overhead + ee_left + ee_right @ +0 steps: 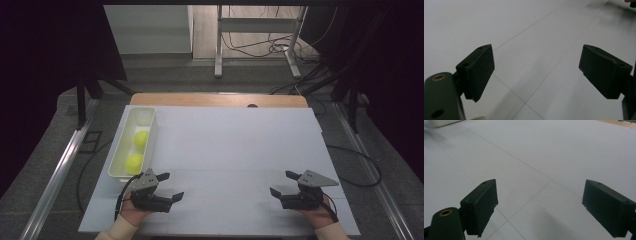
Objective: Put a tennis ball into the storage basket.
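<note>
Two yellow-green balls (137, 150) lie in a long white bin (125, 131) at the left of the white table (235, 145). My left gripper (171, 185) rests near the front edge, just below the bin's near end, jaws open with nothing between them. In the left gripper view the left gripper (536, 72) has only bare table between its black pads (480, 70). My right gripper (281, 183) sits at the front right, open and holding nothing. The right gripper view has the right gripper (540, 207) over bare tabletop.
A wooden strip (220, 99) runs along the table's far edge. Metal rails (57, 175) flank the table on both sides. Cables (260, 47) and a stand's legs lie on the floor beyond. A corner of the bin (441, 122) is at the top left of the right gripper view.
</note>
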`<state>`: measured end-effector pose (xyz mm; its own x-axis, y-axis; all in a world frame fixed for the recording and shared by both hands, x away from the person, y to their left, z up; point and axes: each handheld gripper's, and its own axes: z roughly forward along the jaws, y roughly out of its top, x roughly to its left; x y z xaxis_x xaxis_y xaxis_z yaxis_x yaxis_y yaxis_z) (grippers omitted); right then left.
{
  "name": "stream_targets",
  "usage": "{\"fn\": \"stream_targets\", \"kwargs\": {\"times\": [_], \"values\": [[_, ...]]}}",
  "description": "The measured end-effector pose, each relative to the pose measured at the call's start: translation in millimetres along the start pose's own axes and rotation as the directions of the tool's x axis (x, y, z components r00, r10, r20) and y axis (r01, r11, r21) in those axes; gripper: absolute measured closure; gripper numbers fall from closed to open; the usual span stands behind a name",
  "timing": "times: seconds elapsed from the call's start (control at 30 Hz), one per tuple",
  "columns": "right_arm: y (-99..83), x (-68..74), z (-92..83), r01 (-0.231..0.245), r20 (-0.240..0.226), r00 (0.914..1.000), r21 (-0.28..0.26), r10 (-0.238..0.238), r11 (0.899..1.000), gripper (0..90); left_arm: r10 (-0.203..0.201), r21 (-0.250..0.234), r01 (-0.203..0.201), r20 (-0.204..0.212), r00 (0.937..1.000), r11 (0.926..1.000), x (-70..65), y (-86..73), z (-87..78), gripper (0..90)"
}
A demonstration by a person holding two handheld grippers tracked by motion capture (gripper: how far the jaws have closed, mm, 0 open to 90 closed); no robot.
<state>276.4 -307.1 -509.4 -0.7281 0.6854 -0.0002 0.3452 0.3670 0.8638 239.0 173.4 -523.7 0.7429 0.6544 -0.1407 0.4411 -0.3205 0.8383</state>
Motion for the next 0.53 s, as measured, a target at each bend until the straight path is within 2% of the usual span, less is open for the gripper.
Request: {"fn": "stream_targets", "kwargs": {"times": [0.2,0.53], "values": [[-0.4,-0.3,-0.2,-0.015,-0.012,0.9998,-0.004,0.015,1.000,13.6,-0.018,-0.013,0.018,-0.005,0.9998,0.9997,3.6,-0.6,-1.8,14.2],[-0.7,-0.2,-0.7,-0.012,-0.012,0.9999,0.001,0.012,1.000,13.6,-0.007,-0.004,0.007,-0.006,1.0000,1.0000,2.2,0.7,1.1,14.3]]}}
